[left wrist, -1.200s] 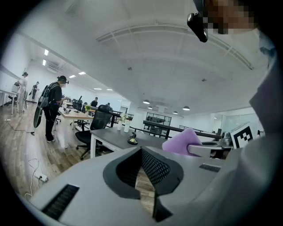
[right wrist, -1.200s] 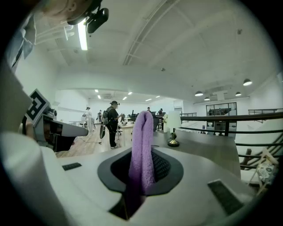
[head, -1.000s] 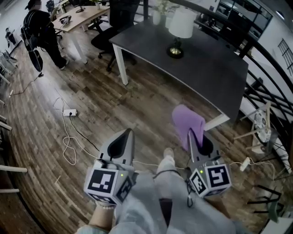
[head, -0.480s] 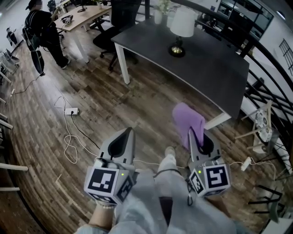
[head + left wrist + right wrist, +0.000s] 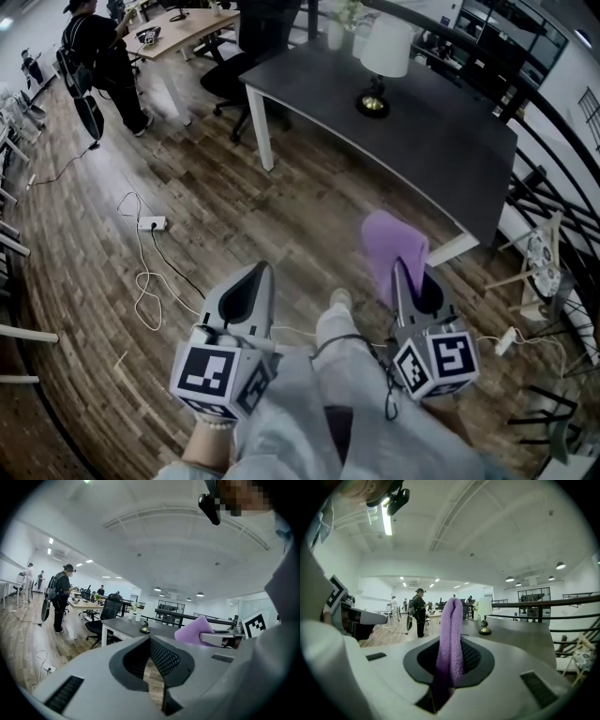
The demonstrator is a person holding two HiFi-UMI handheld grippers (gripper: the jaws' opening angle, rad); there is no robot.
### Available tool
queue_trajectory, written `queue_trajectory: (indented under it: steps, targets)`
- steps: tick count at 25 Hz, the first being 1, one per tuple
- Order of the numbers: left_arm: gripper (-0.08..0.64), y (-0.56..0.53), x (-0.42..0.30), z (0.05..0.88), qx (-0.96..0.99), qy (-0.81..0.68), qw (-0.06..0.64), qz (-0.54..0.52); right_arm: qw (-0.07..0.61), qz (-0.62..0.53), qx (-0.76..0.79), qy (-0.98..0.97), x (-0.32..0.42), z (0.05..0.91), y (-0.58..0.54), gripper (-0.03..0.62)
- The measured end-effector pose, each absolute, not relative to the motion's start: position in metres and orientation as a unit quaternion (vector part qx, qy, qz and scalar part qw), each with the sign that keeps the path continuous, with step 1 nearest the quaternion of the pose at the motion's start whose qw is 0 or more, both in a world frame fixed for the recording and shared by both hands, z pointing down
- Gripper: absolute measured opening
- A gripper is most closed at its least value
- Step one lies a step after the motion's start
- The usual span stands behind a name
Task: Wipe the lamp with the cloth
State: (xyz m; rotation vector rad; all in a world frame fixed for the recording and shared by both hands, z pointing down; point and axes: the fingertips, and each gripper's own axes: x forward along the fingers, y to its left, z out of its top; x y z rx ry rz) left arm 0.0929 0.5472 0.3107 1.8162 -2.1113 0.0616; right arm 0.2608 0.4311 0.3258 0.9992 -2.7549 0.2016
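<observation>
The right gripper (image 5: 399, 272) pinches a soft, fuzzy purple cloth (image 5: 394, 244), folded upright; the left gripper (image 5: 263, 274) is closed, empty. The white-shaded, brass-based lamp (image 5: 382, 58) stands far off on the dark table (image 5: 441, 141).

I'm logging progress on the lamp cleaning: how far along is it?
Done: the purple cloth is clamped in the right gripper. In hand: nothing more; both grippers hang over the floor, apart from the dark table, and the left gripper is shut and empty. Left: reaching the lamp on that table and wiping it; no contact yet.
</observation>
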Motion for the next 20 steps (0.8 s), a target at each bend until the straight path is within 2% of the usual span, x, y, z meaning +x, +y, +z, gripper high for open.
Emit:
queue_trajectory:
  steps: [12,17,20]
  targets:
    - [0.012,0.505,0.066,0.317,0.622,-0.760,0.184,0.030,0.100,0.067,0.319,-0.940,0.229,0.330,0.377,0.048]
    - [0.012,0.467,0.045,0.312,0.620,-0.768,0.162,0.011,0.099,0.064,0.316,-0.941,0.209,0.328,0.339,0.048]
    - [0.012,0.444,0.037,0.314,0.621,-0.763,0.180,0.022,0.100,0.065,0.315,-0.942,0.198,0.328,0.313,0.048]
